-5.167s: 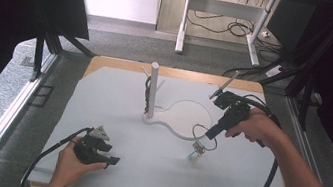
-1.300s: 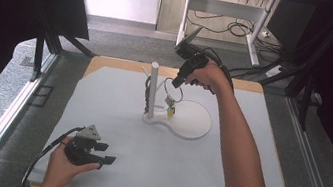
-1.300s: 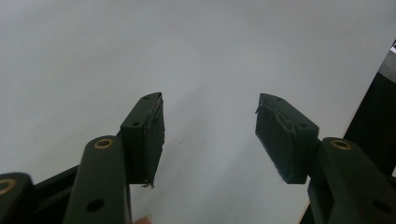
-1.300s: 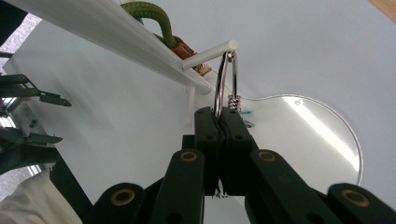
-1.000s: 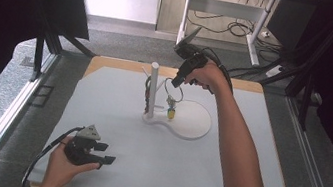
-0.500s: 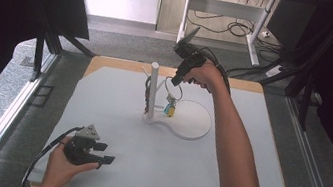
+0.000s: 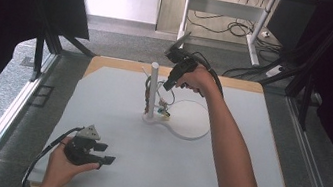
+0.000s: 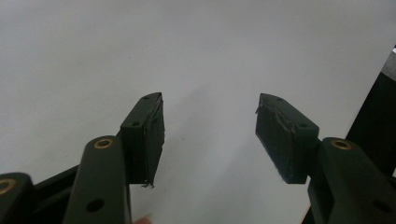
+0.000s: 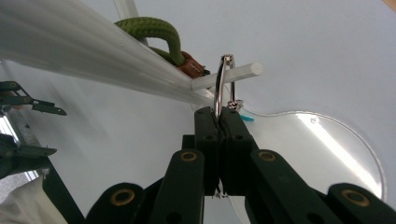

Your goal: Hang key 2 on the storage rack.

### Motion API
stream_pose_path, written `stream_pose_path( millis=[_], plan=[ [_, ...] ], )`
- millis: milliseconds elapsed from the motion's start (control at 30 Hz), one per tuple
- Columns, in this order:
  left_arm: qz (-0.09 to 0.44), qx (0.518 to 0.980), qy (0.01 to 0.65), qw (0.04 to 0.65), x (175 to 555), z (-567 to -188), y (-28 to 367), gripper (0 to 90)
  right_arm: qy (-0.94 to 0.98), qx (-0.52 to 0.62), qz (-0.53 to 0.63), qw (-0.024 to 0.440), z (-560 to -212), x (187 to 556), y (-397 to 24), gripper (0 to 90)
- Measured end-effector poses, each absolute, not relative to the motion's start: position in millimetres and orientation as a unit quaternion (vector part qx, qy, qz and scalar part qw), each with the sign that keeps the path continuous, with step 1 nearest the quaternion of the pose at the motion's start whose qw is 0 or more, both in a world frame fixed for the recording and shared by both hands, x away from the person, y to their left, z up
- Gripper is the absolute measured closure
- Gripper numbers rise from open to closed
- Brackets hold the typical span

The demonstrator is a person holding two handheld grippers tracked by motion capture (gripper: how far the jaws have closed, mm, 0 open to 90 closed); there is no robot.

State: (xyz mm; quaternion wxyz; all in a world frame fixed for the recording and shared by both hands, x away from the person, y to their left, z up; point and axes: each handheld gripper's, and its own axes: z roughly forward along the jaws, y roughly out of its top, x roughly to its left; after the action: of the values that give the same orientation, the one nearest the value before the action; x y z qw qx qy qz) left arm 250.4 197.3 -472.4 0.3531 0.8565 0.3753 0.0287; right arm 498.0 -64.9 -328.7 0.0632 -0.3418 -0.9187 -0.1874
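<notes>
Lower part of metal ring hidden between closed jaws of right tool. Small items hanging at post too small to identify from above. Clear base plate cut off at right edge.

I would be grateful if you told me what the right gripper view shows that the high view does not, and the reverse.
Right gripper view alone: the right gripper shut on a metal ring looped over a thin white peg, beside a green cord.

High view alone: the left gripper resting open at the near table edge, and the person's arm reaching forward.

Both: the white post and the clear base plate.
</notes>
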Motion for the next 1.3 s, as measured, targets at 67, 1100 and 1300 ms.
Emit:
stream_pose_path(
  millis=[67,1100,1300],
  plan=[
    [0.028,0.857,0.375,0.352,250,-473,197,42.5,-0.920,-0.339,-0.186,0.065,-331,497,-63,86.9],
    [0.028,0.857,0.378,0.349,251,-474,196,41.4,-0.919,-0.333,-0.202,0.055,-332,475,-78,54.7],
    [0.024,0.855,0.382,0.349,249,-476,194,40.6,-0.916,-0.330,-0.221,0.048,-332,461,-95,51.2]
  ],
)
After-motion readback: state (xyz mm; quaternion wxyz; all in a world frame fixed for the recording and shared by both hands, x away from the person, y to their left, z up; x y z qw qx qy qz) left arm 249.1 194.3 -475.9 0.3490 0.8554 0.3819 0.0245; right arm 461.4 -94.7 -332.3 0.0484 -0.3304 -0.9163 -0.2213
